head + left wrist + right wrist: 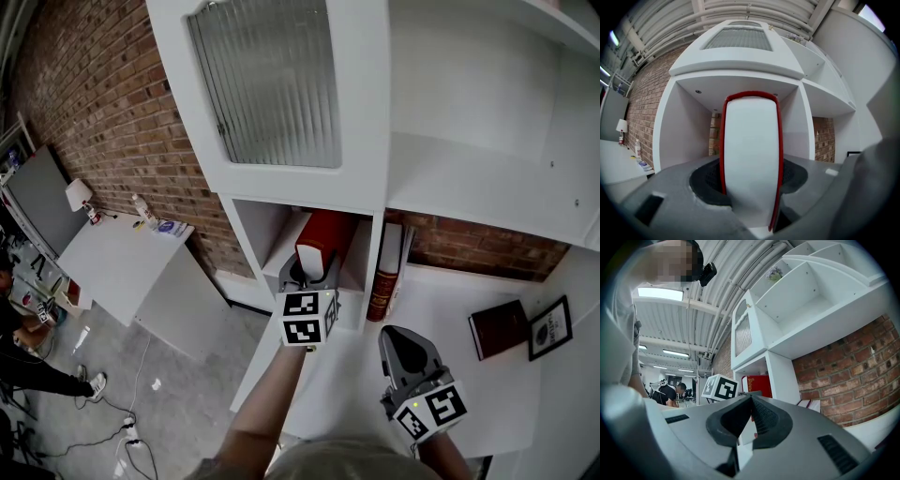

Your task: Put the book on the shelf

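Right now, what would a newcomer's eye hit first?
The red book, clamped in the left gripper at the mouth of the open compartment below the ribbed glass door. Next, the right gripper, jaws together and empty, lower right over the white desk.

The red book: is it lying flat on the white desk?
No, the left gripper clamps the red book, held up at the open shelf compartment.
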The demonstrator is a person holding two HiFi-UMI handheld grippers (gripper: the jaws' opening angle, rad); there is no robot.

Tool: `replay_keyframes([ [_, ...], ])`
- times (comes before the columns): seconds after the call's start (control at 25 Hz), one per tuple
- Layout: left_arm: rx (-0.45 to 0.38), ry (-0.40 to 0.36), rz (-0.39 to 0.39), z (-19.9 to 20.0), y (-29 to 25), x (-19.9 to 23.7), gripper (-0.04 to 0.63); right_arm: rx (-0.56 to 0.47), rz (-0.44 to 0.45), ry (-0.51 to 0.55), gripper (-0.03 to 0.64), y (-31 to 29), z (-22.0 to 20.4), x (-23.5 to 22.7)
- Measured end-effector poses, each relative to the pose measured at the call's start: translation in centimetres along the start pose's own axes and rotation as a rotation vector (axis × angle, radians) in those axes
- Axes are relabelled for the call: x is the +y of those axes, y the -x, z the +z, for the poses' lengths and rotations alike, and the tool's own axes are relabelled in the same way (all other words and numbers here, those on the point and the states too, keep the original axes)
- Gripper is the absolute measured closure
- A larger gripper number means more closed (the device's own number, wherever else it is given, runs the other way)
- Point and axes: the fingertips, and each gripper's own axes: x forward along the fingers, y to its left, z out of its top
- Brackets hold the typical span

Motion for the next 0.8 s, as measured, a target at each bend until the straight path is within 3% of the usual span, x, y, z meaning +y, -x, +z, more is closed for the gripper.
replay_keyframes([
  [0.8,0.006,0.003,0.000,-0.2,-1.5,0.0,0.360,-0.003,0.003,0.001,0.611,0.3,0.1,0.1],
])
